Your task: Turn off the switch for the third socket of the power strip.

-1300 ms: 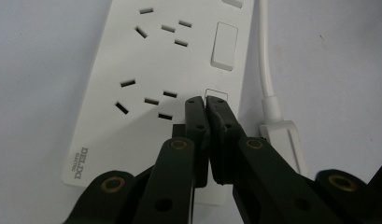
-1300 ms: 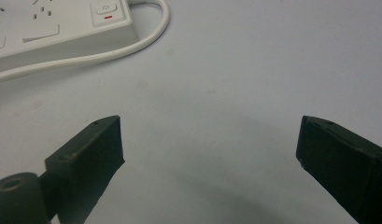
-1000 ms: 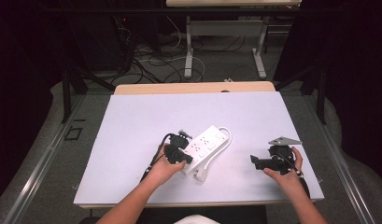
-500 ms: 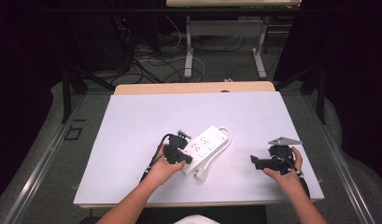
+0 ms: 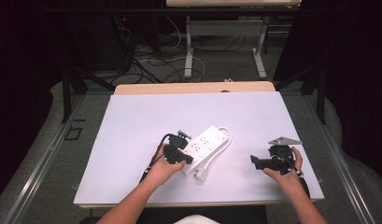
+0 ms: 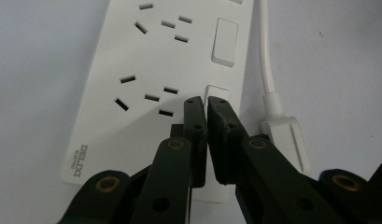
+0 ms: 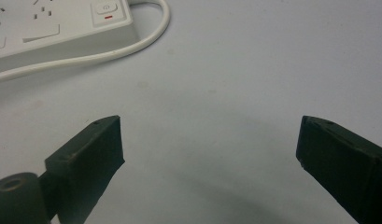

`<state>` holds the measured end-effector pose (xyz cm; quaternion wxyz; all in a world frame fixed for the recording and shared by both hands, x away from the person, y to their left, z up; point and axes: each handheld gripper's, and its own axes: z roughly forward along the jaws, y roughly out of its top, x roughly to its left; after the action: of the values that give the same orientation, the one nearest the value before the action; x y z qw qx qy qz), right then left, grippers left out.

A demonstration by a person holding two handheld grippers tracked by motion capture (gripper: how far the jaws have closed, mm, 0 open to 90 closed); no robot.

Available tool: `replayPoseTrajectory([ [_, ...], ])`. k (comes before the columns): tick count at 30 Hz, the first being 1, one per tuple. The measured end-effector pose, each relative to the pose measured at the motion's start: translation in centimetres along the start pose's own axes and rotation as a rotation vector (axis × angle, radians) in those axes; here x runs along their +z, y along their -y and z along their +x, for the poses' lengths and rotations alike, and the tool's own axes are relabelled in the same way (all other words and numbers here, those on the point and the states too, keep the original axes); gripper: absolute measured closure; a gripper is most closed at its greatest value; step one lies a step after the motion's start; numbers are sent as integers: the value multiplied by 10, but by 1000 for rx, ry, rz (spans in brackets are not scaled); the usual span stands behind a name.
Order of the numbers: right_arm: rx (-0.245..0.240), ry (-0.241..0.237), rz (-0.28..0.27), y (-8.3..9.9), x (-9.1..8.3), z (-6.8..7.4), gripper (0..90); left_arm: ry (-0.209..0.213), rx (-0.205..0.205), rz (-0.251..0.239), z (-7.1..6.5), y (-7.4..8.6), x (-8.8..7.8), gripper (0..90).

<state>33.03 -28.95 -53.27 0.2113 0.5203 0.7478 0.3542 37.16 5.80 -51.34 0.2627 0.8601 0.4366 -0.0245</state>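
A white power strip point(image 5: 205, 144) lies slantwise on the white table top point(image 5: 132, 121), its cord looped back to a white plug point(image 5: 201, 175) beside it. My left gripper point(image 5: 183, 158) rests on the strip's near end. In the left gripper view its jaws point(image 6: 206, 105) are all but together, tips touching a rocker switch point(image 6: 217, 92) on the strip point(image 6: 146, 60); they have just eased apart a hair, with nothing between them. My right gripper point(image 5: 254, 161) sits to the right, apart from the strip, open point(image 7: 207, 140) over bare table.
The right gripper view shows the strip's end with its red-marked main switch point(image 7: 107, 11) and the cord point(image 7: 146, 39) curving past. Beyond the table's wooden far edge point(image 5: 193, 87) are desk legs and cables on the floor. A grey plate point(image 5: 284, 140) tops the right gripper.
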Motion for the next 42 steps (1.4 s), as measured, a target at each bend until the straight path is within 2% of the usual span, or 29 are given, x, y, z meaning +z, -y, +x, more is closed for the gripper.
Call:
replayPoseTrajectory([
  [22,0,-4,5,1,1,-1,68,-9,-1,-11,3,-5,-8,700],
  [23,1,-4,5,1,1,-1,67,-11,10,-13,4,-5,-9,694],
  [28,4,-3,6,1,1,-1,68,-16,1,-17,5,-5,-12,669],
  [31,3,-3,5,1,1,-1,68,-17,-8,-22,5,-5,-13,653],
  [34,5,-3,6,1,1,-1,68,-19,-4,-36,7,-6,-14,633],
  [35,4,-3,5,1,1,-1,68,-23,8,-39,8,-6,-15,625],
  [37,5,-1,4,1,1,-1,68,-26,-2,-46,9,-6,-17,612],
  [38,4,-1,2,1,1,-1,68,-30,11,-47,10,-6,-18,606],
  [42,3,-1,1,1,0,-1,68,-31,-10,-63,11,-5,-20,579],
])
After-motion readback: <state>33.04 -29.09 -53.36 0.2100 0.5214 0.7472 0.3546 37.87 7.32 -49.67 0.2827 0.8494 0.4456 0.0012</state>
